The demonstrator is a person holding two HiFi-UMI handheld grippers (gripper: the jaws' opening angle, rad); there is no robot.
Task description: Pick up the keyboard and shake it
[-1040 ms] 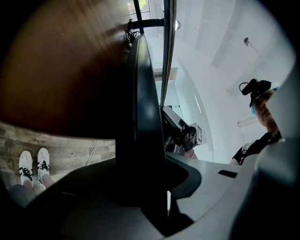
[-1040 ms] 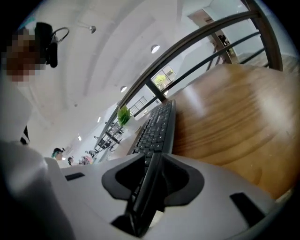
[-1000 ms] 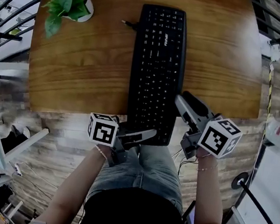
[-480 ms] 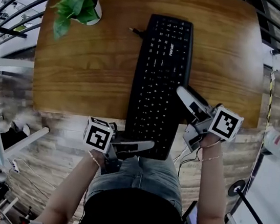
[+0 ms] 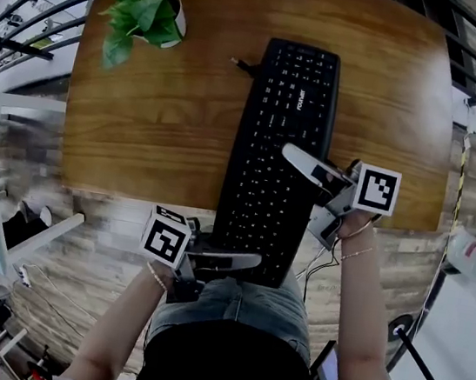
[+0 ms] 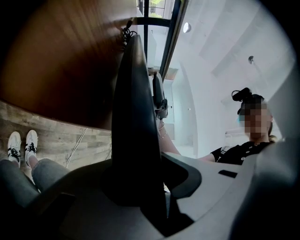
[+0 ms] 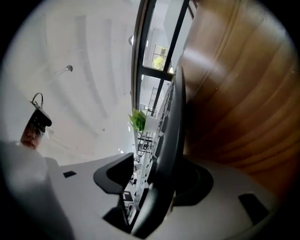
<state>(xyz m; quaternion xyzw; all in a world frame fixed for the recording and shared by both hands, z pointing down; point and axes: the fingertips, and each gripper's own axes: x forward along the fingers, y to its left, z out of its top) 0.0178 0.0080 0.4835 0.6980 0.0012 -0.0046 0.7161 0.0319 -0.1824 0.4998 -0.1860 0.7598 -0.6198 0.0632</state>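
Observation:
A black keyboard (image 5: 282,138) lies lengthwise on the wooden table (image 5: 160,121), its near end hanging over the front edge. My left gripper (image 5: 229,264) is shut on that near short end; in the left gripper view the keyboard (image 6: 133,117) runs edge-on between the pads of the left gripper (image 6: 140,176). My right gripper (image 5: 300,174) straddles the right long edge, upper finger over the keys. In the right gripper view the keyboard (image 7: 174,122) stands between the spread jaws of the right gripper (image 7: 157,187), with a gap on the key side.
A potted green plant (image 5: 145,9) stands at the table's far left corner. The keyboard's cable (image 5: 242,65) pokes out at its far left. The person's jeans-clad legs (image 5: 239,303) sit below the near edge. A plastic bottle (image 5: 475,253) lies on the floor, right.
The right gripper moved further along the keyboard's right edge and its jaws spread, the upper finger now over the keys. The left gripper kept its hold on the near end.

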